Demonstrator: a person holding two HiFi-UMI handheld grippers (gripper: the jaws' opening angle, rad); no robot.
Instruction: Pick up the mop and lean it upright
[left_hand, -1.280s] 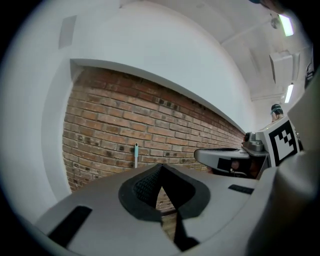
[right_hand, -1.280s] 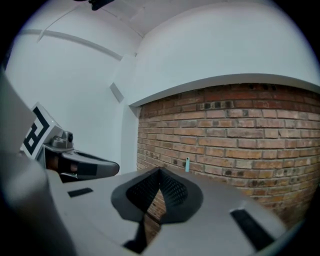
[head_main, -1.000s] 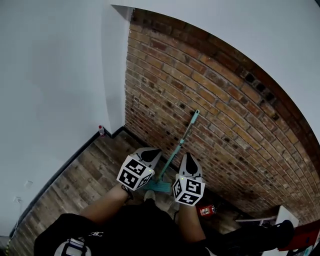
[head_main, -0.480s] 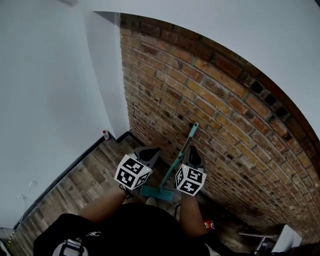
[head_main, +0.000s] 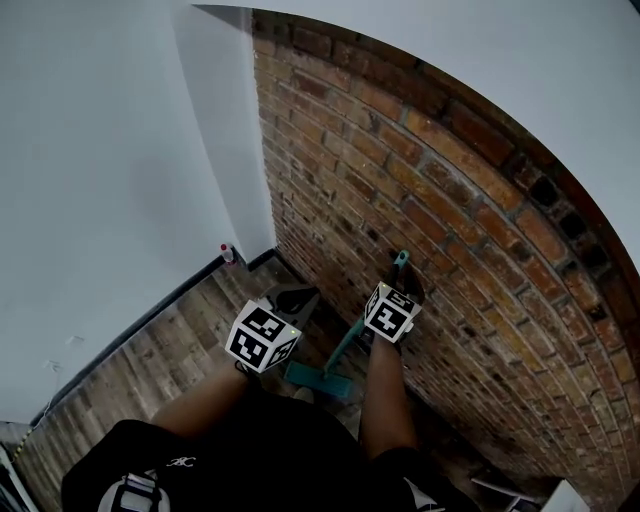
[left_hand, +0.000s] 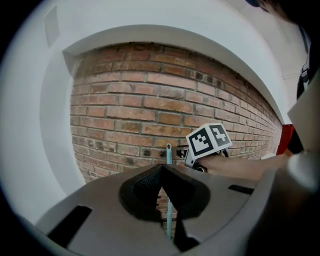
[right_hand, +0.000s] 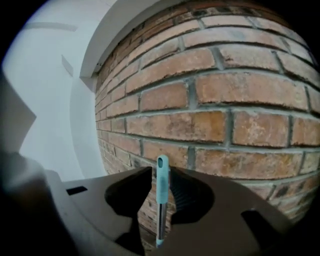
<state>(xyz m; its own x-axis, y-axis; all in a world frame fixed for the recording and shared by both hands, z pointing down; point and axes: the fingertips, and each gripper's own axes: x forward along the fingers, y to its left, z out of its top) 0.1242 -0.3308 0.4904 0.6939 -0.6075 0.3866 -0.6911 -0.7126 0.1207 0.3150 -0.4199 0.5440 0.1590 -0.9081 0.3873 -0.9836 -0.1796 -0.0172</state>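
Note:
The mop stands steeply against the brick wall (head_main: 470, 200). Its teal head (head_main: 318, 381) rests on the wooden floor, and the thin handle (head_main: 352, 340) rises up and right to a teal end grip (head_main: 401, 259). My right gripper (head_main: 405, 278) is shut on the handle just below that grip. In the right gripper view the grip (right_hand: 162, 172) sticks up between the jaws of the right gripper (right_hand: 161, 200), close to the bricks. My left gripper (head_main: 298, 297) hovers left of the handle, shut and empty. The left gripper view shows the left gripper (left_hand: 161, 170) with the handle (left_hand: 169, 152) beyond it.
A white wall (head_main: 110, 180) meets the brick wall in a corner on the left, with a dark skirting board (head_main: 150, 312) along the floor. A small red-capped bottle (head_main: 229, 252) stands by that corner. The person's legs fill the lower middle of the head view.
My right gripper has climbed toward the handle's top and the wall, tipping the mop more upright. The mop head has shifted slightly left. The left gripper has barely moved.

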